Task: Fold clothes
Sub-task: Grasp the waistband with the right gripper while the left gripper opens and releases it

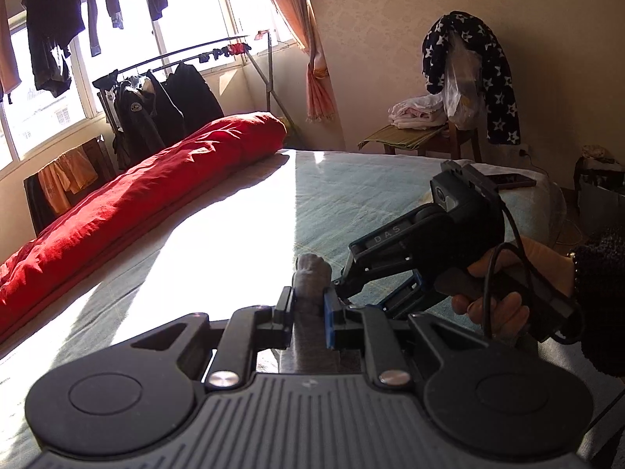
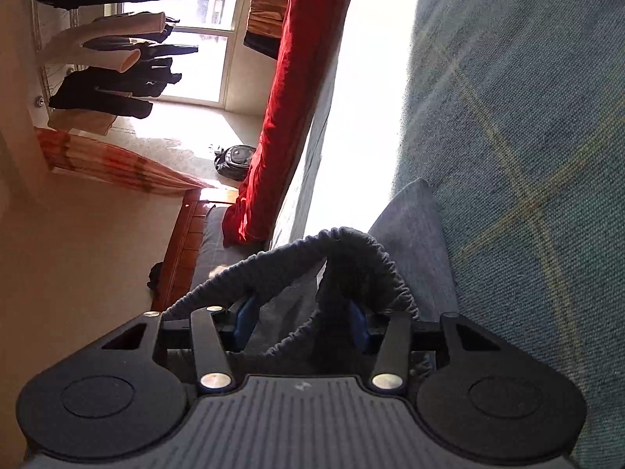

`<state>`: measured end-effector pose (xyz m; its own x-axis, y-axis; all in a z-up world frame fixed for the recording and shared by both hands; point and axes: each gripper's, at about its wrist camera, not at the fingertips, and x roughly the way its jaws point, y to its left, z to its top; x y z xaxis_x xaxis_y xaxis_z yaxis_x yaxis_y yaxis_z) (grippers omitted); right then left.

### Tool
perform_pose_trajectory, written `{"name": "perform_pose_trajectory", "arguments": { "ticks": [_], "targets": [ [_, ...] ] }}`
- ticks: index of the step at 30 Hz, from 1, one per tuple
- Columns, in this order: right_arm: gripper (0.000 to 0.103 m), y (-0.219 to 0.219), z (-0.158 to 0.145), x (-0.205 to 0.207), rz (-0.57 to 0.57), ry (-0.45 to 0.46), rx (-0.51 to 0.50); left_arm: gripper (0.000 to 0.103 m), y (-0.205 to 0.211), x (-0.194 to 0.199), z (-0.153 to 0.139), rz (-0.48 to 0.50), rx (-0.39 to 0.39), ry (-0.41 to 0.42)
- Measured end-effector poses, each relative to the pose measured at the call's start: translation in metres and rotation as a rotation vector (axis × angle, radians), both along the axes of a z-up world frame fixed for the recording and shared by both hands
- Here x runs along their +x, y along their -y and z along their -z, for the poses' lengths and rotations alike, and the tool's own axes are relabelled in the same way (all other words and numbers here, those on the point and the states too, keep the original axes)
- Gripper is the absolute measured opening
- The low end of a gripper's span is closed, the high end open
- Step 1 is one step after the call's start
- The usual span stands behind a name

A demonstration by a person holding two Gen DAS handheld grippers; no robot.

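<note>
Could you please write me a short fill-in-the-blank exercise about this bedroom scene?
1. The long rolled quilt on the bed is ____ in colour.
2. The left hand-held gripper is shut on a ____ garment.
3. The dark cloth draped over the chair is patterned with white ____.

Missing words: red; grey; stars

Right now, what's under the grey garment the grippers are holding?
Under the grey garment lies the blue-green bedsheet, part sunlit. What lies under the part draped over the right gripper is covered.
</note>
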<state>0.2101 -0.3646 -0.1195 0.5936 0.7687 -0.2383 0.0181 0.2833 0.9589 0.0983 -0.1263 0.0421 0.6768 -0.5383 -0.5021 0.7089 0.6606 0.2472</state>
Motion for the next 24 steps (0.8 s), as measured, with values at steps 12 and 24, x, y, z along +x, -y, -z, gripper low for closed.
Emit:
{"name": "perform_pose_trajectory", "arguments": {
  "ticks": [12, 24],
  "targets": [
    [0.008, 0.014, -0.025, -0.034, 0.172, 0.135, -0.274, 0.022, 0.025, -0.011, 0.025, 0.095, 0.116, 0.061],
    [0.066, 0.051, -0.002, -0.068, 0.274, 0.006, -0.255, 0.045, 0.041, -0.025, 0.074, 0.244, 0.270, 0.016]
  ]
}}
